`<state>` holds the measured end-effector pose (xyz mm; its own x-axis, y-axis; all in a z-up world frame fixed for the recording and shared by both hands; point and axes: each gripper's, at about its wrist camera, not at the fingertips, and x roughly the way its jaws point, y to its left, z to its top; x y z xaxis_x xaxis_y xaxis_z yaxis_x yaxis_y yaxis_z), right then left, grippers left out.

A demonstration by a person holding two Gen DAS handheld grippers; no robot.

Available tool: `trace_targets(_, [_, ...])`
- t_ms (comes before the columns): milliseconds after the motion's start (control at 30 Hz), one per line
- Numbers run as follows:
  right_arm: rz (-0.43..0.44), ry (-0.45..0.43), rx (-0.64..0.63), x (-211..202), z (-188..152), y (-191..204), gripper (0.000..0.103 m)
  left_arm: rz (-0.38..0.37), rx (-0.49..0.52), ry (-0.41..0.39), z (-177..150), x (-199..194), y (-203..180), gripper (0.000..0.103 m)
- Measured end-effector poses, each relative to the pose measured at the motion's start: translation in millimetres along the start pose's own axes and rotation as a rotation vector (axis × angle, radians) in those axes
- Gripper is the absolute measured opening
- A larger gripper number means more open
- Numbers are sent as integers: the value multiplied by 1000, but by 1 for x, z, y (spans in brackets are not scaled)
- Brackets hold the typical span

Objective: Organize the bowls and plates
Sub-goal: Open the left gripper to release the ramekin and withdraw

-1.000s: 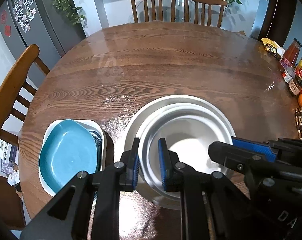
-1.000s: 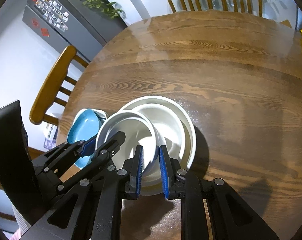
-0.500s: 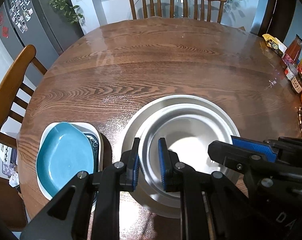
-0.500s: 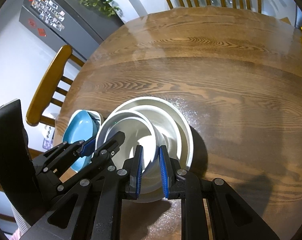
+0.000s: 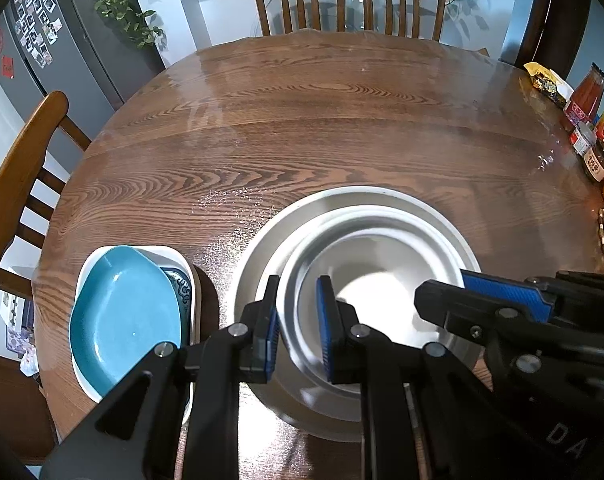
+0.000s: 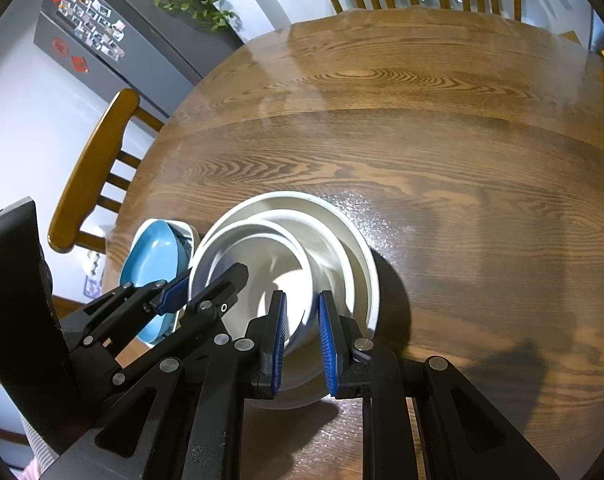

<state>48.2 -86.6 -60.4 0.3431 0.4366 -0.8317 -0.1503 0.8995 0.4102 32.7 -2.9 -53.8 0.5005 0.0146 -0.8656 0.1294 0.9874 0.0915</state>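
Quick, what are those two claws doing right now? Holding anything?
Left gripper: shut on the rim of the white bowl.
Right gripper: shut on the same bowl's rim, other side.

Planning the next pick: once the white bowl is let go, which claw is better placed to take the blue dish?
Probably left. The left claw grips the white bowl at the rim nearest the blue dish. The right claw holds the opposite rim, with the whole bowl in between.
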Motion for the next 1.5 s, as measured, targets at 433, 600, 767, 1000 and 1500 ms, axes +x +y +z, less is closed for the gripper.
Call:
trace_targets(433, [-14,0,-11,1,0,0,19,2,6,3,1,2,2,15])
trace_targets(600, [-22,-1,-18,0,0,1,19,3,8,3,1,3,2,16])
trace_targets(767, [-32,-4,-27,0,0,2,19,5,12,3,1,3,1,16])
trace_targets(1000, [-38,-5,-31,-1,0,2,19,7,15,3,0,3,0,16])
trace_targets(1500, [-45,-4,-30,-1,0,2,19,9,21,9,0,4,-2,18])
